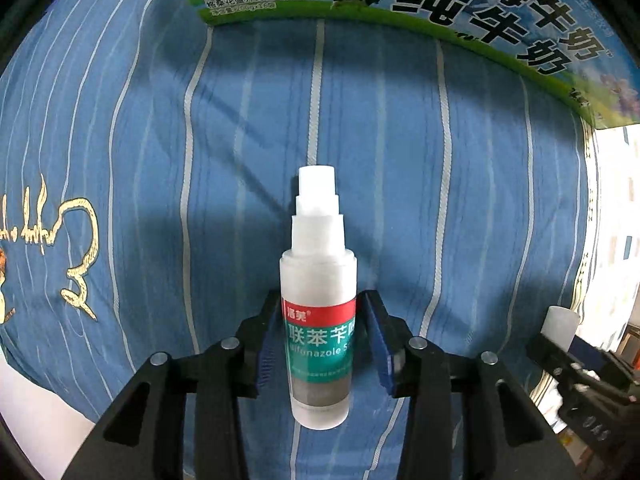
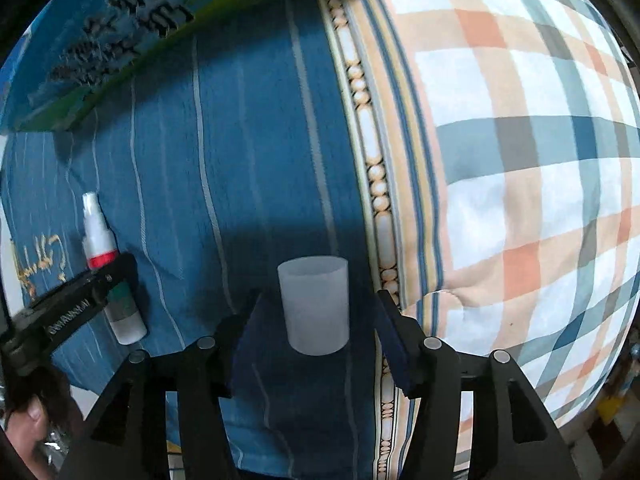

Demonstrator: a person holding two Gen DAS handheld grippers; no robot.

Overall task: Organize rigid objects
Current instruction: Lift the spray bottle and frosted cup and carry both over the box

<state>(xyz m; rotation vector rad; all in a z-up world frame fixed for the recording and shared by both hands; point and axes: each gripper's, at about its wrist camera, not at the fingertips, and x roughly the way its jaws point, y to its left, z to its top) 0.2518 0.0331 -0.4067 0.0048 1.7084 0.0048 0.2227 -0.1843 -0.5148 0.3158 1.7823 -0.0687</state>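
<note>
Two parts lie apart. Your left hand-held gripper (image 1: pixel 319 344) brackets the frosted white spray bottle (image 1: pixel 318 320), nozzle pointing away, contact unclear. Your right hand-held gripper (image 2: pixel 318 320), spread, straddles its frosted cylindrical cap (image 2: pixel 314 304).

Counts, w/ the milk carton (image 1: pixel 400 4) as landmark: 1 carton, green/blue w/ Chinese print, at the far edge of the bed. 1 spray bottle (image 1: pixel 318 320), capless, red/teal label, lying on the blue striped sheet (image 1: pixel 160 160) in front of the carton. 1 frosted cap (image 2: pixel 314 304), in front of the carton and right of the bottle. 1 plaid pillow (image 2: pixel 520 160), right of the carton. 2 grippers: left gripper (image 1: pixel 320 344) and right gripper (image 2: pixel 316 332), 2 fingers each.
</note>
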